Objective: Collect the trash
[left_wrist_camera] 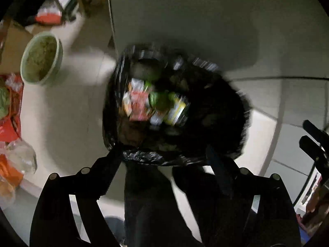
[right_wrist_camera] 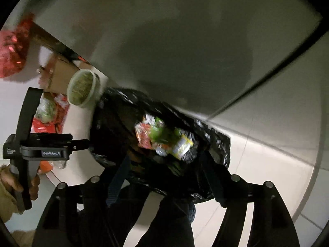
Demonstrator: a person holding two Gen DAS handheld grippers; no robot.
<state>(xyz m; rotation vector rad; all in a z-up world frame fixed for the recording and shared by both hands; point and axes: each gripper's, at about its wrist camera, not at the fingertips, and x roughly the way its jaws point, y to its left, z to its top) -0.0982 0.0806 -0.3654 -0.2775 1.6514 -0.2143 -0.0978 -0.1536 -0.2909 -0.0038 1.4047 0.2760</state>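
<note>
A bin lined with a black trash bag (left_wrist_camera: 218, 111) stands on the tiled floor by a grey wall, with wrappers and cans (left_wrist_camera: 156, 107) inside. It also shows in the right wrist view (right_wrist_camera: 115, 123), trash (right_wrist_camera: 164, 140) visible inside. My left gripper (left_wrist_camera: 164, 154) hangs just above the bag's near rim with its fingers spread wide and nothing between them. My right gripper (right_wrist_camera: 166, 164) is over the bag's near rim, fingers spread wide, empty. The frames are blurred.
A pale green bowl of greenish food (left_wrist_camera: 41, 58) sits on the floor left of the bin, also in the right wrist view (right_wrist_camera: 82, 88). Orange and red wrappers and clear plastic (left_wrist_camera: 12, 123) lie at the left. A cardboard box (right_wrist_camera: 59, 76) stands behind the bowl.
</note>
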